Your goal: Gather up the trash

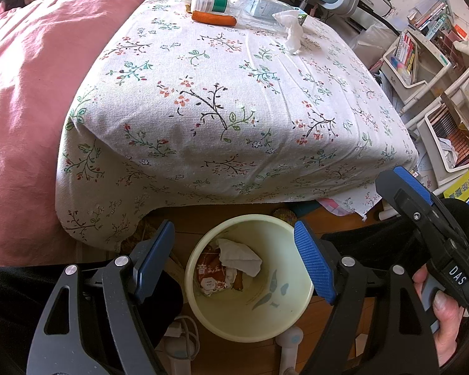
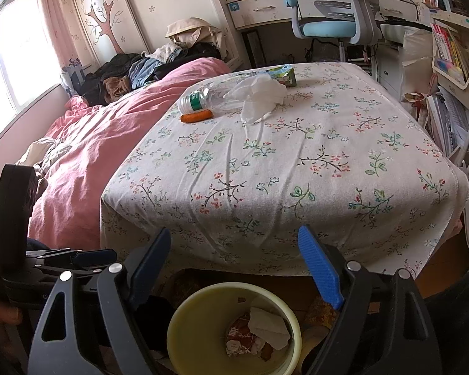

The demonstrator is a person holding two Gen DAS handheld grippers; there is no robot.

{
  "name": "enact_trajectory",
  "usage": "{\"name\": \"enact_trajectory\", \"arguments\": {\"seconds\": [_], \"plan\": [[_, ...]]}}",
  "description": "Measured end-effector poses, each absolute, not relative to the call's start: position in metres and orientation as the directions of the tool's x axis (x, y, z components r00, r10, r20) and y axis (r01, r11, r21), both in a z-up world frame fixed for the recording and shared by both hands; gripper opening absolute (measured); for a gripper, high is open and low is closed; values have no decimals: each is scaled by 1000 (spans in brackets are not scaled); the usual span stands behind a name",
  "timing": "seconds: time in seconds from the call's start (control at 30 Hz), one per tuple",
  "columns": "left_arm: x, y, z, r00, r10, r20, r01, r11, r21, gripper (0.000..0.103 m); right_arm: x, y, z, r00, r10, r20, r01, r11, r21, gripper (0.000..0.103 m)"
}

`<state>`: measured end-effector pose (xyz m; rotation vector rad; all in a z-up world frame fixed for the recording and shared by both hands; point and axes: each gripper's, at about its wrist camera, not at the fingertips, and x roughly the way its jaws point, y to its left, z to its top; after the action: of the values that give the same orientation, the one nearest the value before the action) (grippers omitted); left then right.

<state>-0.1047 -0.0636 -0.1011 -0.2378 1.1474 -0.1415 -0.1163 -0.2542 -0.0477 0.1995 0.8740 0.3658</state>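
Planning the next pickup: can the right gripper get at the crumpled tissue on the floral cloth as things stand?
Probably yes. The right gripper is open and empty above the bin, and the cloth between it and the tissue is bare. The bottle touches the tissue's side, so approach from the near edge.

One plastic bottle (image 2: pixel 203 98), one carrot (image 2: pixel 196 116), one tissue (image 2: pixel 259 95), one green carton (image 2: pixel 283 73), one bin (image 1: pixel 250 278)

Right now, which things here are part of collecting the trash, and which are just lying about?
Job: plastic bottle, crumpled tissue, orange sausage-like stick, green carton, trash bin.

Lying about: pink duvet, clothes pile, desk chair, books.
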Motion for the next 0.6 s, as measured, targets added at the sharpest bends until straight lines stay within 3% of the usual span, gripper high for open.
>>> {"name": "enact_trajectory", "arguments": {"seconds": [0.6], "plan": [[-105, -62, -100, 410, -234, -882, -13, 965, -262, 75, -114, -257, -48, 589, 388, -709, -227, 921, 316, 80]]}}
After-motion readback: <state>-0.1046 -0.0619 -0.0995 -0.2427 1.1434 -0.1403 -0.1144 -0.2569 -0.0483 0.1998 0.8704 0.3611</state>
